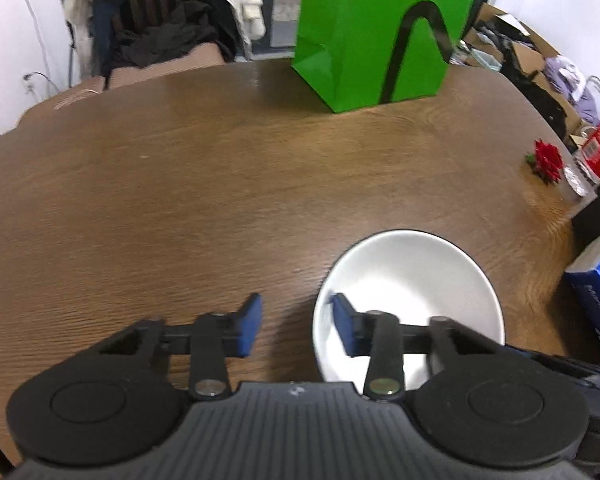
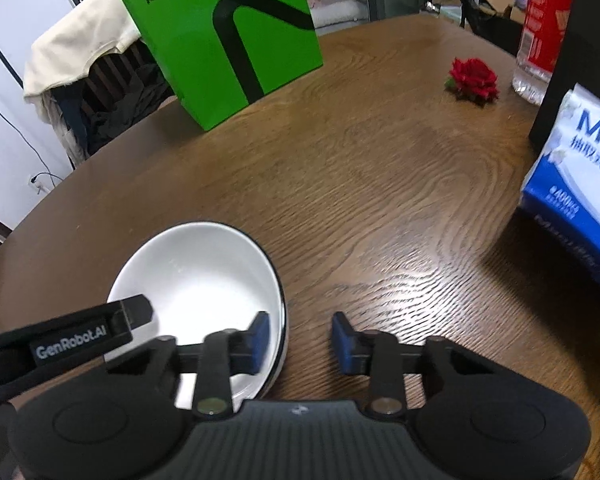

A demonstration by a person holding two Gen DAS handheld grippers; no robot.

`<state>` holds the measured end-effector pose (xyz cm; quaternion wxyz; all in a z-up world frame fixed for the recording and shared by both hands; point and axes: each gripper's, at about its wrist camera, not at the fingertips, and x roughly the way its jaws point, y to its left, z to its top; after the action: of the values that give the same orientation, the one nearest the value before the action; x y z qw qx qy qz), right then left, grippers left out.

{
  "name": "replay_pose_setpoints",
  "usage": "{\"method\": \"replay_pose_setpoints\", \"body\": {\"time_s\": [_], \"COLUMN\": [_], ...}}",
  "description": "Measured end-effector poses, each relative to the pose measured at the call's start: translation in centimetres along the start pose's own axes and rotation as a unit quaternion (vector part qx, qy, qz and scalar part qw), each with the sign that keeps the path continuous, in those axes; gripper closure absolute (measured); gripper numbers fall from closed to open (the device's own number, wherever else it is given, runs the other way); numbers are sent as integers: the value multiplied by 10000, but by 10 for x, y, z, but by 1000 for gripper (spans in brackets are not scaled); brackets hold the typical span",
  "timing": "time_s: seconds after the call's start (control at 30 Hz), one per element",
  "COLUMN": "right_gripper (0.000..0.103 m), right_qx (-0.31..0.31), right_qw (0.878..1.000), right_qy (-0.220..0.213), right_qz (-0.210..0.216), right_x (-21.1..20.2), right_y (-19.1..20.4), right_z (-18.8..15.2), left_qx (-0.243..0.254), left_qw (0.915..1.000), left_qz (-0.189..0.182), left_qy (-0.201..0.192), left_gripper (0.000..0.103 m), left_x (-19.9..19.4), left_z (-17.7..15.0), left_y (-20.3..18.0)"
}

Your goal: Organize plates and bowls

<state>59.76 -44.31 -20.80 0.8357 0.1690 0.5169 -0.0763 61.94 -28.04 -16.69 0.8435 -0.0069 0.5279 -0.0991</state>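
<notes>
Straddling the bowl's (image 1: 410, 300) rim from both sides, my two grippers have their jaws narrowed but not yet pressing. On the left gripper (image 1: 296, 326), one blue pad sits inside the bowl and the other outside over bare wood, with the near-left rim passing through the gap; I see daylight on both sides of it. The right gripper (image 2: 300, 340) mirrors this at the near-right rim, its left pad inside and its right pad outside, also not visibly clamped.

So the bowl lies between the two grippers, neither one nearer, and the coming squeeze turns on each rim staying centred in its gap. It stands upright on the bench (image 2: 380, 184), round, with no long axis to favour.

It looks like glazed white ceramic with a dark outer edge, smooth and likely slippery under the pads. Grained brown wood surrounds it. A glossy green bag (image 2: 220, 40) stands behind, well apart; a red flower (image 2: 474, 78) and tissue pack (image 2: 572, 184) sit off to the right.
</notes>
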Motion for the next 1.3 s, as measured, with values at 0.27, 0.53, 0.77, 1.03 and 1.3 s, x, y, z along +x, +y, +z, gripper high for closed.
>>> {"method": "replay_pose_setpoints", "body": {"time_s": [0.27, 0.53, 0.77, 1.03, 1.3], "right_gripper": [93, 94, 93, 93, 93], "right_qx": [-8, 24, 12, 4, -45], "right_qw": [9999, 9998, 9996, 9994, 9990], "right_qy": [-20, -71, -87, -125, -202], "right_qz": [157, 204, 267, 330, 387], "right_x": [3, 3, 1, -4, -15], "right_y": [6, 3, 3, 5, 10], "right_z": [0, -1, -7, -13, -17], "left_qx": [103, 212, 259, 232, 217], "left_qw": [9998, 9997, 9996, 9995, 9993], "left_qz": [-165, -95, -87, -113, -160], "left_qy": [-40, -77, -108, -157, -259], "left_gripper": [91, 91, 91, 91, 91], "left_x": [3, 1, -2, -11, -28], "left_z": [0, -3, -7, -11, -14], "left_y": [-8, -10, -9, -4, 1]}}
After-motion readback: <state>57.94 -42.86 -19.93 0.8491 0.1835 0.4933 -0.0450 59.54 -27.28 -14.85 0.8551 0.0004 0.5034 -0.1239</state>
